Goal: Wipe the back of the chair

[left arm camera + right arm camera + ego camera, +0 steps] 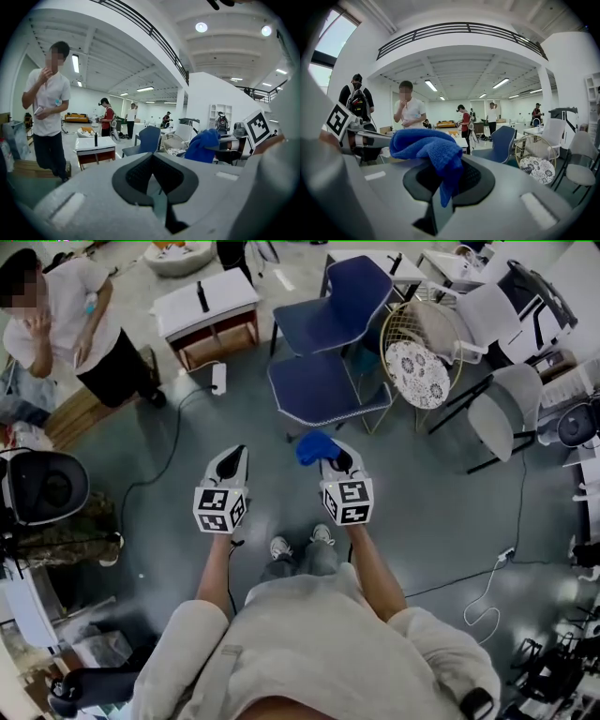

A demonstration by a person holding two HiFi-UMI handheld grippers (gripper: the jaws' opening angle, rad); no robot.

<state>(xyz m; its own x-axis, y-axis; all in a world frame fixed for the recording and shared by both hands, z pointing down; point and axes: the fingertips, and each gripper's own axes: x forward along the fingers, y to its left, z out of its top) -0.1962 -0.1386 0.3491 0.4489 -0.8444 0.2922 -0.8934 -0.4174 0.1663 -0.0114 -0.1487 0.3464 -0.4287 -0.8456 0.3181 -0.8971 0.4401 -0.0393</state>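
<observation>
A dark blue chair (328,343) stands ahead of me on the grey floor, its back (349,294) leaning away; it also shows as the blue chair (145,140) and the blue chair (500,143) in the gripper views. My right gripper (336,457) is shut on a blue cloth (316,447), which bunches over the jaws as the blue cloth (429,149). My left gripper (234,460) is shut with nothing in it and held level beside the right one. Both grippers hang well short of the chair.
A gold wire chair (424,352) with a patterned cushion stands right of the blue chair, grey chairs (502,413) beyond it. A white low table (206,307) stands at the back left. A person (70,320) stands at the far left. Cables (173,442) lie across the floor.
</observation>
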